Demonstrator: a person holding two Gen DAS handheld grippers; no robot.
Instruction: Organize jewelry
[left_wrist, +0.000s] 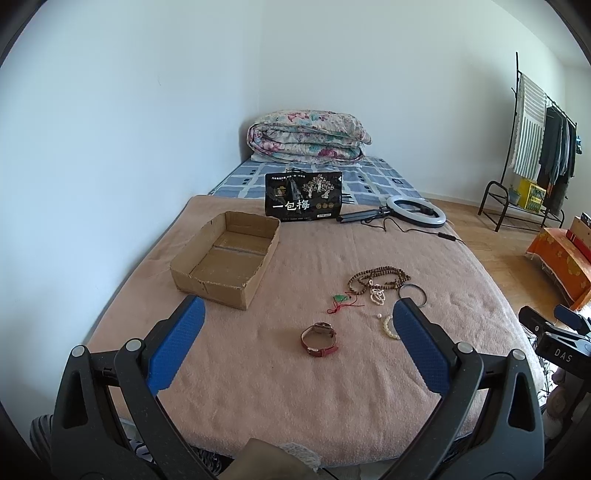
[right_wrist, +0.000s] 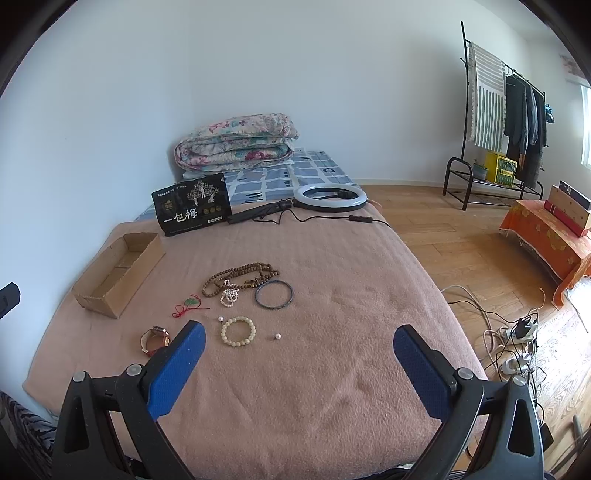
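You are holding the left gripper above the near end of the pink blanket, its blue fingers spread wide and grasping nothing. You are holding the right gripper the same way, fingers released and empty.

The jewelry is lying loose on the blanket, and the cardboard box is serving as your landmark. The red-strapped wristwatch is sitting nearer you than the box and off to its right. The green pendant on a red cord is lying just right of the box's near corner. Farther right, the brown wooden bead necklace is touching a small white pearl strand, and the dark bangle is resting just beside them. The cream bead bracelet is lying nearer you than those, with one loose pearl close to it and another pearl on its other side.

Beyond the box, a black snack bag is standing upright, and a ring light is lying flat to its right. The box itself is showing only a bare cardboard bottom.
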